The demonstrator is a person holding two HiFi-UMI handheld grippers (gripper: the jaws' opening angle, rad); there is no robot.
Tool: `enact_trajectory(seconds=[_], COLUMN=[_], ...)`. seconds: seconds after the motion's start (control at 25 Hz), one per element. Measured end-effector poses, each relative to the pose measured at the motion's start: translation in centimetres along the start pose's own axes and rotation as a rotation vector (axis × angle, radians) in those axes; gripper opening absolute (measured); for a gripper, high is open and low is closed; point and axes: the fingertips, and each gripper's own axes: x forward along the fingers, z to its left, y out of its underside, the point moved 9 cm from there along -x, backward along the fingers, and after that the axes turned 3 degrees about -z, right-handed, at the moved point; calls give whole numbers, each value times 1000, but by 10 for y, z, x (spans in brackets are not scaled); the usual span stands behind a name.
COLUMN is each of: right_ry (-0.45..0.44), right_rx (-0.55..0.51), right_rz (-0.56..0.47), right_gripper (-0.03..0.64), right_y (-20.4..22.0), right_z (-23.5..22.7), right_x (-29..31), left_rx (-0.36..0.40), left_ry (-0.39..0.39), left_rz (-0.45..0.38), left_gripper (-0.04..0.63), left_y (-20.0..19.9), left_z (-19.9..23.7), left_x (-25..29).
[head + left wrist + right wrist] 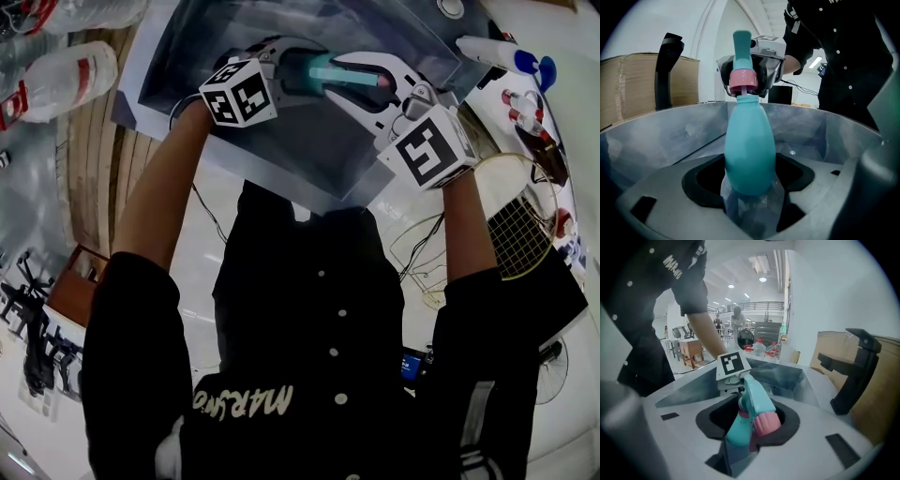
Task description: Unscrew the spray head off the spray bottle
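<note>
Left gripper view shows our left gripper (750, 197) clamped on the base of the spray bottle (750, 145), held over a metal basin (670, 136). Farther along, our right gripper (752, 434) is closed on the spray head (742, 47) near its pink collar (743, 80) — if the smooth body spins in the left grip, we judge the thread won't loosen.

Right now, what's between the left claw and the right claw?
The teal spray bottle bridges them: left claw on its body, right claw on the spray head. No bare gap, per the head view.
</note>
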Motion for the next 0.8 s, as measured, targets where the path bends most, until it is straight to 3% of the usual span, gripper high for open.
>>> enact_trajectory(seconds=[0.8], right_ry=[66], right_rx=[64], right_rz=[-55], right_gripper=[149], right_y=[-38], right_z=[1], right_x=[-52], left_rx=[-10], left_ry=[-51], left_rz=[2], left_gripper=[385], left_y=[-20], left_z=[-9], left_x=[-13])
